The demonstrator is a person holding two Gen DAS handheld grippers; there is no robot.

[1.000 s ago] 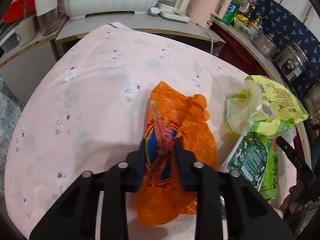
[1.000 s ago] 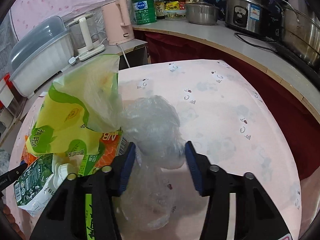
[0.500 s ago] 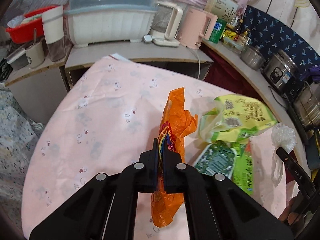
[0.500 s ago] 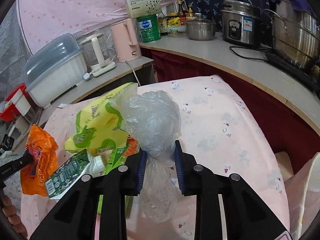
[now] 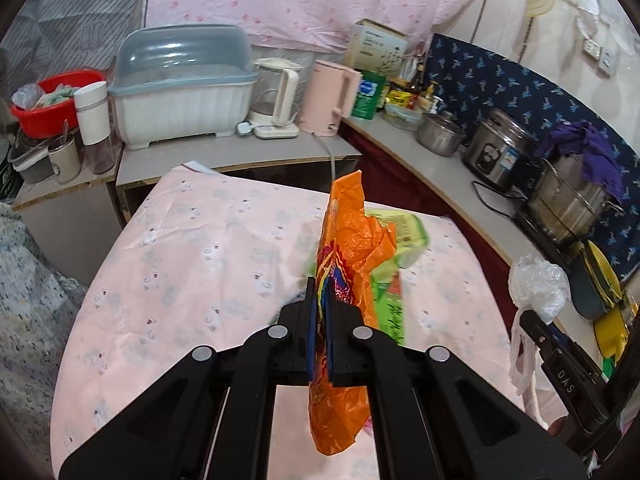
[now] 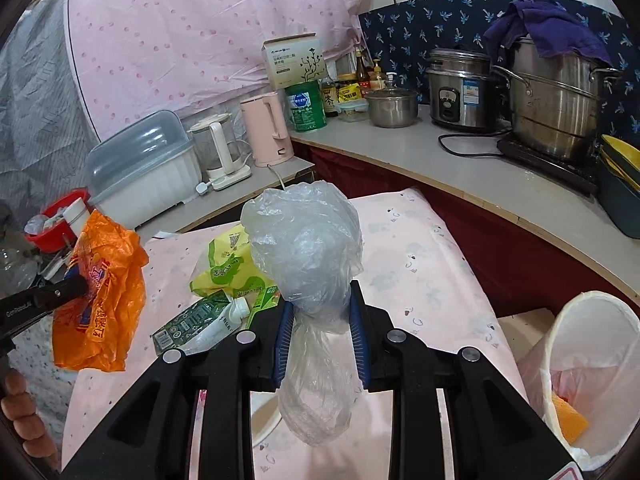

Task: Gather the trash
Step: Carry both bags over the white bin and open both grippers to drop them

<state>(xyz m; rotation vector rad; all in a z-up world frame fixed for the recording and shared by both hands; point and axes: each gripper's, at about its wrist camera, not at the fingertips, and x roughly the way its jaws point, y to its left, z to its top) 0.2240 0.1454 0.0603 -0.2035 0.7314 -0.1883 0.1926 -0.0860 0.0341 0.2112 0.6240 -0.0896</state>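
Orange plastic bag (image 5: pixel 347 264): crumpled, thin film, red, yellow and blue print; pinched flat between the blue pads of the left gripper (image 5: pixel 319 320), jaws fully closed on it; upper part standing above the jaws, lower part hanging below them, clear of the pink tablecloth (image 5: pixel 192 264).

Clear plastic bag (image 6: pixel 306 248): translucent, wrinkled, bunched into a round head above the jaws of the right gripper (image 6: pixel 320 328), tail hanging below them; jaws narrowly parted, pads pressing the bag's neck from both sides.

Yellow-green wrapper (image 6: pixel 228 264) and green carton (image 6: pixel 192 322) with white cap: lying on the tablecloth beyond and left of the right jaws, below their level. Lined white bin (image 6: pixel 588 380): right of the right jaws, lower, off the table edge, holding an orange scrap.

Change since a second ago: then lying on the cloth with the jaws open around them, both bags now clamped and raised off the table; more of the counter and wall in both views.

Pose: both grippers angled downward over the table, roughly level with each other, left gripper seen at the right view's left edge with fingers (image 6: pixel 24 420) of the holding hand below it.
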